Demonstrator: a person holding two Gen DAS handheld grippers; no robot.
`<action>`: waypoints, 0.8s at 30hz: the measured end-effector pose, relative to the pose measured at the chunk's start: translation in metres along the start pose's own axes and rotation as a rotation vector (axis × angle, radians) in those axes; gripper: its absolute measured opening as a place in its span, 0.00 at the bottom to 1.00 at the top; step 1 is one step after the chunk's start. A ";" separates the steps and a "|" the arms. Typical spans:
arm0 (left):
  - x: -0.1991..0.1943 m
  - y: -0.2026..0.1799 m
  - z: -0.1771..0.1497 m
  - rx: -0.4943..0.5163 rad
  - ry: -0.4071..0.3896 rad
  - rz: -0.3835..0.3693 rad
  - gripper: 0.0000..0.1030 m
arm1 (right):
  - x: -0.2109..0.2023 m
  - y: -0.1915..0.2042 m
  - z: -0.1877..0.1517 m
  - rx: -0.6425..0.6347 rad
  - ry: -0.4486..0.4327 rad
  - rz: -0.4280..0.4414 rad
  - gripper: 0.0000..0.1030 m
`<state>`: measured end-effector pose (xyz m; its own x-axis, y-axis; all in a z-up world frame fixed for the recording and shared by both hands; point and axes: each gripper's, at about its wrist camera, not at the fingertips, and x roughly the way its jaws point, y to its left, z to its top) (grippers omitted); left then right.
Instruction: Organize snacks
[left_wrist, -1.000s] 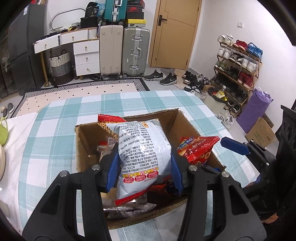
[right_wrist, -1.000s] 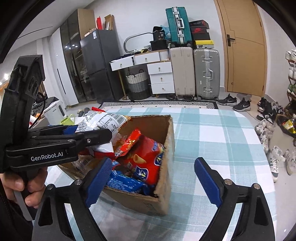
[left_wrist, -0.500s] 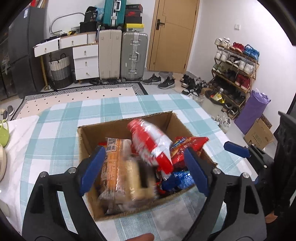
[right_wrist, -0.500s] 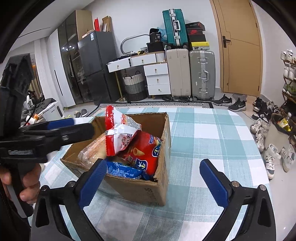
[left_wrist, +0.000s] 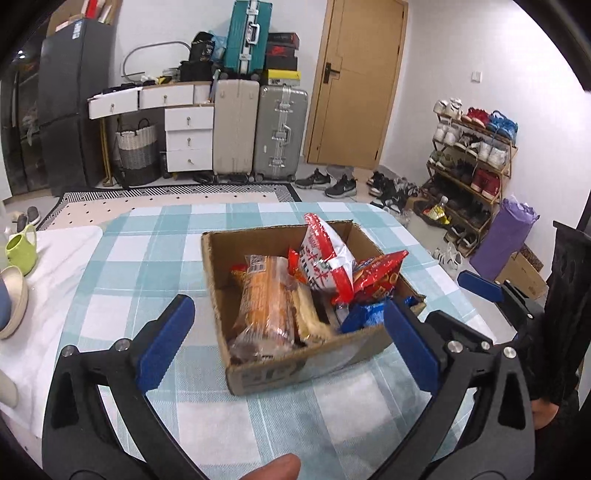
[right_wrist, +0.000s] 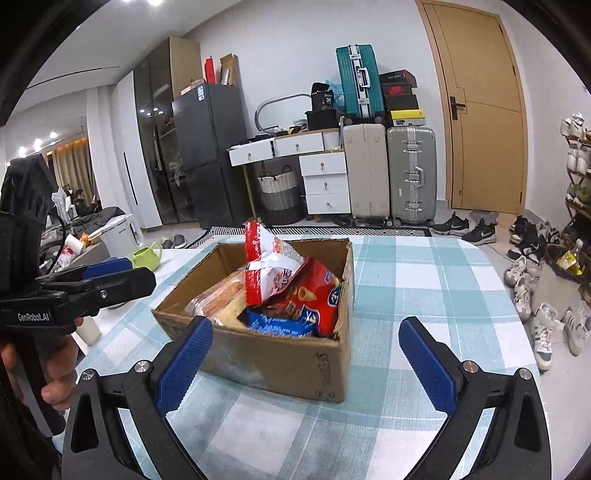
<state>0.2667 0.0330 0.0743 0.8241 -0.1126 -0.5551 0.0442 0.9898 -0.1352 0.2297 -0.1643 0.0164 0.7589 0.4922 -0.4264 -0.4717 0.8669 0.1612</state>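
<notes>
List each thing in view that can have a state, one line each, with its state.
left gripper: jaws opening, nothing between them
right gripper: open, empty
cardboard box: flaps open, upright on the table, full of snacks
red and white snack bag: standing on end, poking above the box rim
blue packet: lying in the box
door: closed
top desk drawers: pulled out

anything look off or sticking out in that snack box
One thing: the red and white snack bag stands on end, tilted, poking well above the cardboard box rim, resting on the red bag rather than lying flat. The box's top edge looks ragged. Nothing has spilled onto the checked tablecloth.
</notes>
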 end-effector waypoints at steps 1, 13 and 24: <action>-0.006 0.002 -0.006 -0.006 -0.012 0.003 0.99 | -0.002 0.002 -0.002 -0.012 -0.008 -0.003 0.99; -0.038 0.006 -0.050 -0.018 -0.085 0.045 0.99 | -0.021 0.017 -0.034 -0.052 -0.073 0.040 0.99; -0.024 0.018 -0.086 -0.021 -0.130 0.128 0.99 | -0.023 0.024 -0.052 -0.081 -0.153 0.064 0.99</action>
<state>0.1992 0.0461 0.0146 0.8882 0.0277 -0.4585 -0.0765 0.9932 -0.0881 0.1772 -0.1587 -0.0158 0.7825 0.5578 -0.2765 -0.5513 0.8272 0.1085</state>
